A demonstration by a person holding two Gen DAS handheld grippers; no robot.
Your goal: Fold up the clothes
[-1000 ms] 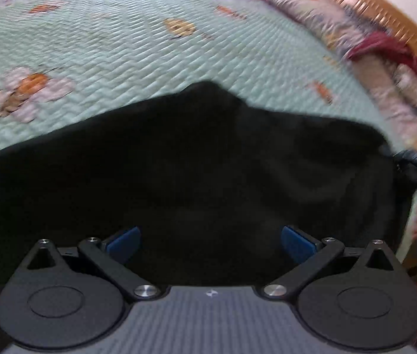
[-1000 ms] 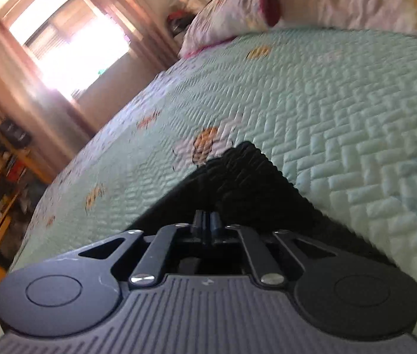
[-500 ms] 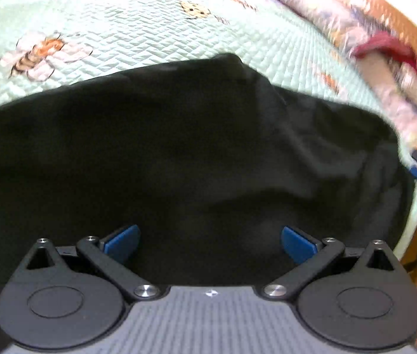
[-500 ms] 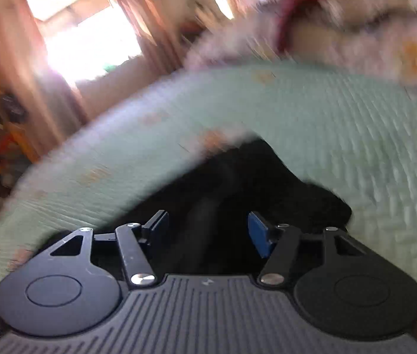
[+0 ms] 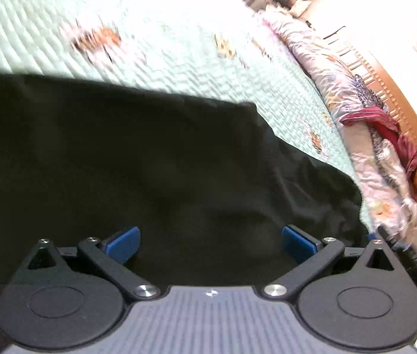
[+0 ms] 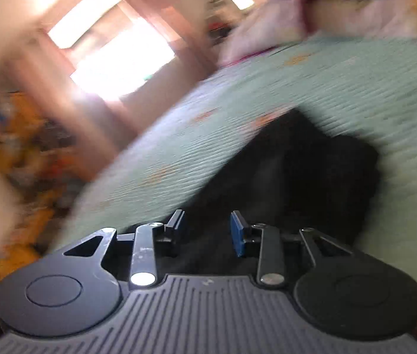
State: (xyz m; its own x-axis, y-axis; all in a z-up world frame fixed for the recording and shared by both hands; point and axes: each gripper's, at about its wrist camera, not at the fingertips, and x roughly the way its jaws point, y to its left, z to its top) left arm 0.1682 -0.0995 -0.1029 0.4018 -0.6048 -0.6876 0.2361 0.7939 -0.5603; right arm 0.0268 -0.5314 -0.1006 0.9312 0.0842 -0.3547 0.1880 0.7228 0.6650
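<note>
Directly beneath left claw (image 5: 211,243): black garment (image 5: 149,162).

Matt black cloth garment (image 5: 155,159) on quilted, ribbed bedspread (image 5: 179,44); slatted, seemingly wooden headboard (image 5: 397,112).

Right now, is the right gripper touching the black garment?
Cannot tell. In the right wrist view the right gripper has a gap between its pads, with the black garment behind it, but motion blur hides whether either pad rests on the cloth.

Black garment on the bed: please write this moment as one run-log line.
black garment: lying on green quilt | left gripper: open, empty | right gripper: open, just been closing, nothing gripped
</note>
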